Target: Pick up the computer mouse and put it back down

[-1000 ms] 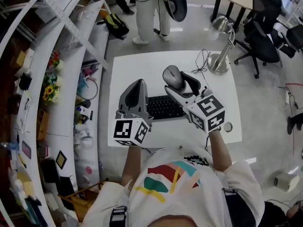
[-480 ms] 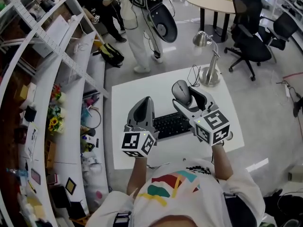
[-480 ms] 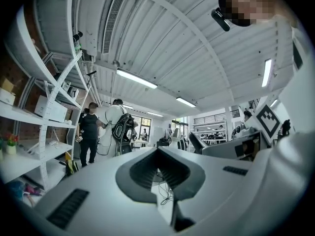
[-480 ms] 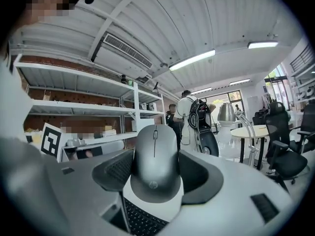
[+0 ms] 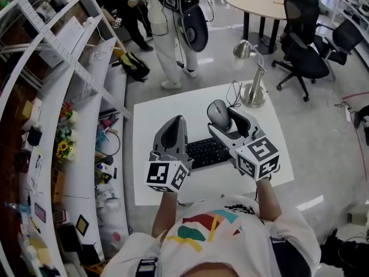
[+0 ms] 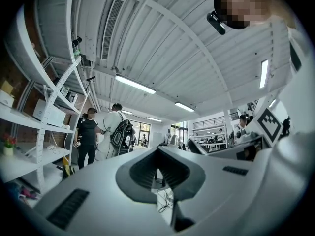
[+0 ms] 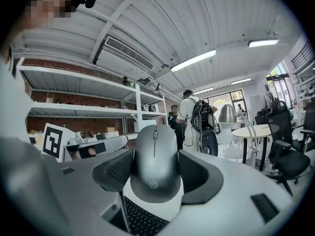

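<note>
the pick-up half of the task looks done: the right hand-held gripper is clamping the computer mouse between its two jaws, one dark pad pressing on each flank of the grey body. in the right gripper view the computer mouse is sitting upright between the pads with its scroll wheel pointing away from the camera, and the keyboard is showing below it, so it appears to be hanging clear of the surface and not resting on it. from the head view it is hovering over the far right end of the keyboard, near the base of the desk lamp. what is left, judging from this, is the lowering and the release onto the white surface. the left hand-held gripper is taking no part, floating over the left end of the keyboard with its jaws drawn together on nothing. as for writing, a small "hp" logo is reading clearly on the near end of the computer mouse in the right gripper view; the cubes on both hand-held grippers are carrying only black-and-white square markers, and no other print is legible.
</note>
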{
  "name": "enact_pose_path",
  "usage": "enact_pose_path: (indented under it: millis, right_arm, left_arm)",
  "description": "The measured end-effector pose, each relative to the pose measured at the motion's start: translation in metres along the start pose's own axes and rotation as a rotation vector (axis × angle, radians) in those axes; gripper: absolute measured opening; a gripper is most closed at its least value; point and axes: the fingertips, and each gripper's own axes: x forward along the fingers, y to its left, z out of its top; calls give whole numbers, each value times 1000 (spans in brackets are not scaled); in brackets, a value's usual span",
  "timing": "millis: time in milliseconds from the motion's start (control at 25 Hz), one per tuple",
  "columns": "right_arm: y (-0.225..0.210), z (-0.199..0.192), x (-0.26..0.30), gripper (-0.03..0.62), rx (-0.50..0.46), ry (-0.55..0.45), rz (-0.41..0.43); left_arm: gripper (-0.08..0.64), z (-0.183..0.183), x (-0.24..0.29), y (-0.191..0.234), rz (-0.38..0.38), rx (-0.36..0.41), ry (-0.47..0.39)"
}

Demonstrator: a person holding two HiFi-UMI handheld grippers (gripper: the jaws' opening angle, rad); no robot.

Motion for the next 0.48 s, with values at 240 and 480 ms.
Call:
enact_pose_path:
  millis: [240,480]
  right_arm:
    - [3,0,-4,287,-5,8,-1]
    - [-19,-8,-9,287,-14,25,-67]
  left_arm:
    - [43,5,-1,-4,-7,-14,-14]
    - [43,-10,3,-7,-17,-38,24]
